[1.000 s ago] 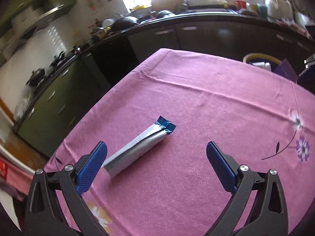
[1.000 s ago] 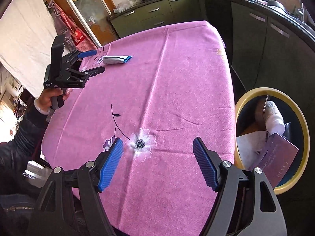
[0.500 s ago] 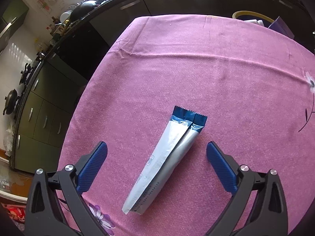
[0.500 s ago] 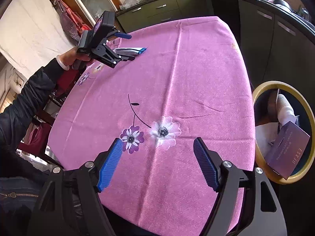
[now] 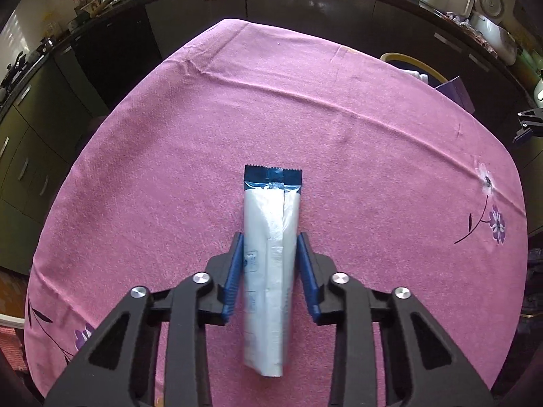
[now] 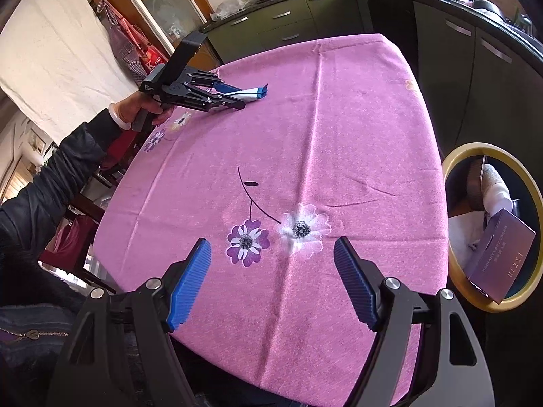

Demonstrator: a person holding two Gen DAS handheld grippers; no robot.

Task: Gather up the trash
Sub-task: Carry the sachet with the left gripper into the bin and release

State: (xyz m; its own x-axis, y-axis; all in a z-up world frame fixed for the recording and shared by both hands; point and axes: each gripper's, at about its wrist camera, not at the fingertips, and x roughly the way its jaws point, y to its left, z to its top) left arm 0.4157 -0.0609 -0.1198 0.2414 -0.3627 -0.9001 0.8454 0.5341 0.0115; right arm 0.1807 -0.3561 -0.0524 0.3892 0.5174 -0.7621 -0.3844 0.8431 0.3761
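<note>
The left hand-held gripper point(image 5: 270, 264), wide open a second ago, is closing around the silver-and-blue foil wrapper point(image 5: 271, 234) at frame centre; its pads already touch it, so lifting comes next.

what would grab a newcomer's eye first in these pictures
The silver foil wrapper with a blue crimped end, lying on the bright pink flowered tablecloth between the closing blue pads of the left hand-held gripper. Beside the table's far edge, a yellow-rimmed round bin already holds a purple carton.

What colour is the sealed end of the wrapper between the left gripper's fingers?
Dark blue, on a silver-white wrapper; it shows best in the left wrist view.
</note>
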